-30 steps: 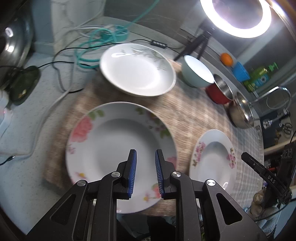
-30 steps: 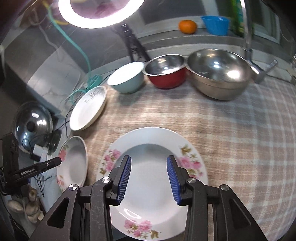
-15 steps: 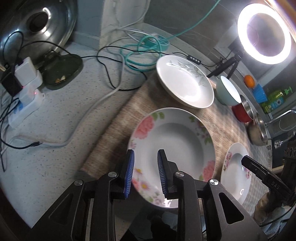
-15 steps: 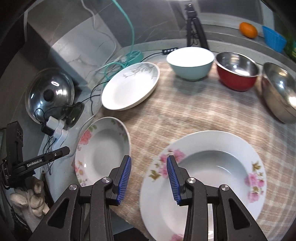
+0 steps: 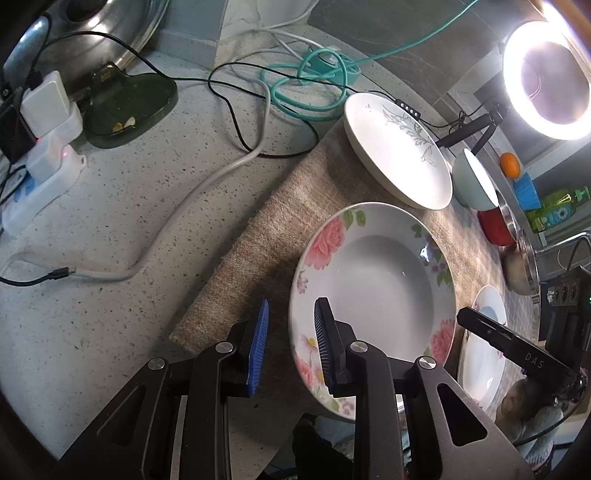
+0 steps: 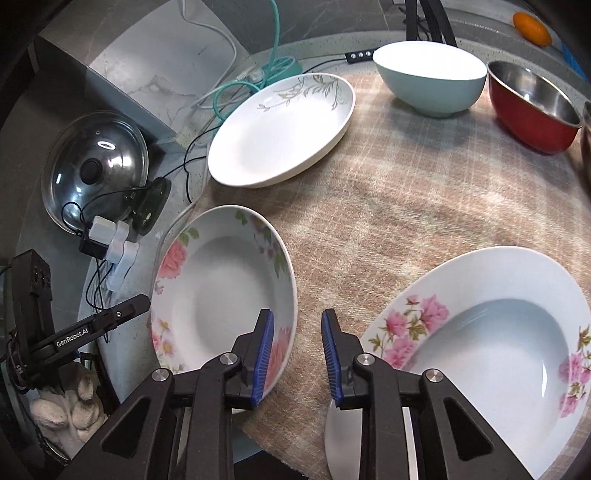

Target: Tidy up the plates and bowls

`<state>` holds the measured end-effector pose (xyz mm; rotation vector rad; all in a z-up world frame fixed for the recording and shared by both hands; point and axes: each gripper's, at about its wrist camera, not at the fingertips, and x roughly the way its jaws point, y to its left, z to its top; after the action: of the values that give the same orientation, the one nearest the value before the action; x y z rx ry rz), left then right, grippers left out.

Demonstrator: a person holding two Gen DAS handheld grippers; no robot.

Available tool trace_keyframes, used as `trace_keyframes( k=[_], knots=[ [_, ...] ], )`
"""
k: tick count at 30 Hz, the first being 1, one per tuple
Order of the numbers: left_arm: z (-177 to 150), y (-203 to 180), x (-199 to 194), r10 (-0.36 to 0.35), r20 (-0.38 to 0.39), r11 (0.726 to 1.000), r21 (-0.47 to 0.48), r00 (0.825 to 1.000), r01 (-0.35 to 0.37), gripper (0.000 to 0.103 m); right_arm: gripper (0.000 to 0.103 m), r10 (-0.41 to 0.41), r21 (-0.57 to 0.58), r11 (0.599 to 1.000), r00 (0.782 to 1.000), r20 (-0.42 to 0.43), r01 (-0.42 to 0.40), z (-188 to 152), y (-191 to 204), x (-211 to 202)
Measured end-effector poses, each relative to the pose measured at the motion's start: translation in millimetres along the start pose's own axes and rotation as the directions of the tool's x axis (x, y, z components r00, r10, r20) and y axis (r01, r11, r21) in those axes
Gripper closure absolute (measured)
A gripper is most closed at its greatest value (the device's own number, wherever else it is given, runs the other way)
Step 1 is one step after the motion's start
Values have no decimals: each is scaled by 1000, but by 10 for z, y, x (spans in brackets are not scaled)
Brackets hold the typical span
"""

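A deep plate with big pink flowers (image 5: 373,288) (image 6: 221,295) lies at the left edge of the checked cloth (image 6: 388,206). My left gripper (image 5: 290,347) is open with the plate's left rim between its jaws, not pinched. My right gripper (image 6: 297,354) hovers at the same plate's right rim, its jaws closing; the rim sits just inside the left pad, cloth below the rest. A second flowered plate (image 6: 498,350) lies to the right. Behind stand a white leaf-pattern plate (image 6: 284,129), a light-blue bowl (image 6: 428,81), a red bowl (image 6: 532,107) and a steel bowl (image 5: 521,269).
Left of the cloth, the speckled counter (image 5: 147,221) holds loose cables (image 5: 258,140), a power strip with chargers (image 5: 44,147) and a glass pot lid (image 6: 96,170). A ring light (image 5: 546,77) stands at the back by an orange (image 6: 532,26). A gloved hand (image 6: 66,410) holds the left gripper.
Both grippers moved left and down. The left went from over the big-flower plate's middle to its left rim. The right left the second plate for the gap between plates, and its jaws narrowed.
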<state>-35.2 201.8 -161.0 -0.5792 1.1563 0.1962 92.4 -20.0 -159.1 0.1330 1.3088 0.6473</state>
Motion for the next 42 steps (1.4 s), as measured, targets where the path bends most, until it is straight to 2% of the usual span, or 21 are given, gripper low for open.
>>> trace_keyframes(
  k=[11, 16, 32, 42],
  knots=[
    [33, -5, 123, -26, -26, 1000, 11, 999, 26, 80, 89, 10, 29, 1000, 999, -39, -9, 41, 1, 175],
    [37, -15, 146, -24, -30, 999, 21, 999, 24, 90, 93, 21, 24, 1000, 999, -48, -20, 56, 39, 207],
    [60, -45, 135, -8, -16, 1000, 19, 1000, 9, 91, 93, 3, 13, 1000, 998, -55, -3, 53, 89, 186],
    [75, -122, 34, -13, 8, 999, 40, 1000, 12, 91, 93, 1, 7, 1000, 1000, -16, -1, 45, 82, 28]
  ],
)
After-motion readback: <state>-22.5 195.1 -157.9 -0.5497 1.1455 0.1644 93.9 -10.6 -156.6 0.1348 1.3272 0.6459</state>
